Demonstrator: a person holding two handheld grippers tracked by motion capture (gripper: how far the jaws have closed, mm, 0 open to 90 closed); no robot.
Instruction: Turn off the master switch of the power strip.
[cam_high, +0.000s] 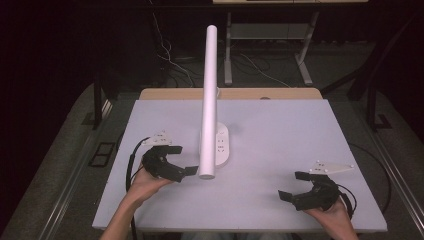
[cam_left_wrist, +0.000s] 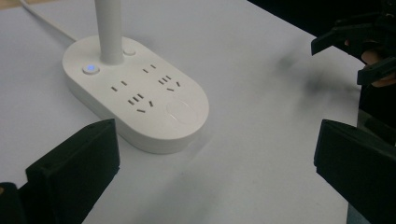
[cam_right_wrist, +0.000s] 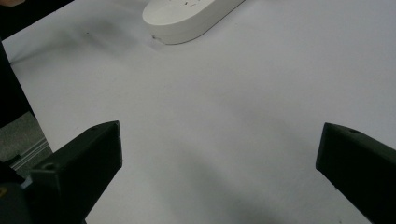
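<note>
White lamp base (cam_left_wrist: 140, 100) with sockets sits mid-table (cam_high: 280, 135), its post (cam_high: 209, 100) cut off at the top in the left gripper view. Left gripper (cam_high: 184, 160) beside it, jaws spread; right gripper (cam_high: 290, 185) well apart, spread too

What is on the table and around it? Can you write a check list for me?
Surface: white table top, bare apart from one thing.
Job's things: white lamp base with sockets, a lit blue button, and a white lamp tube rising from it.
Clutter: nothing seen.
Grippers: left gripper open, beside the base, not touching it; right gripper open, holding nothing, near the front right edge.
Cables: black gripper cable by the left hand; a white cord leaves the base; loose wires on the floor behind.
Surroundings: dark room, desk legs behind.
</note>
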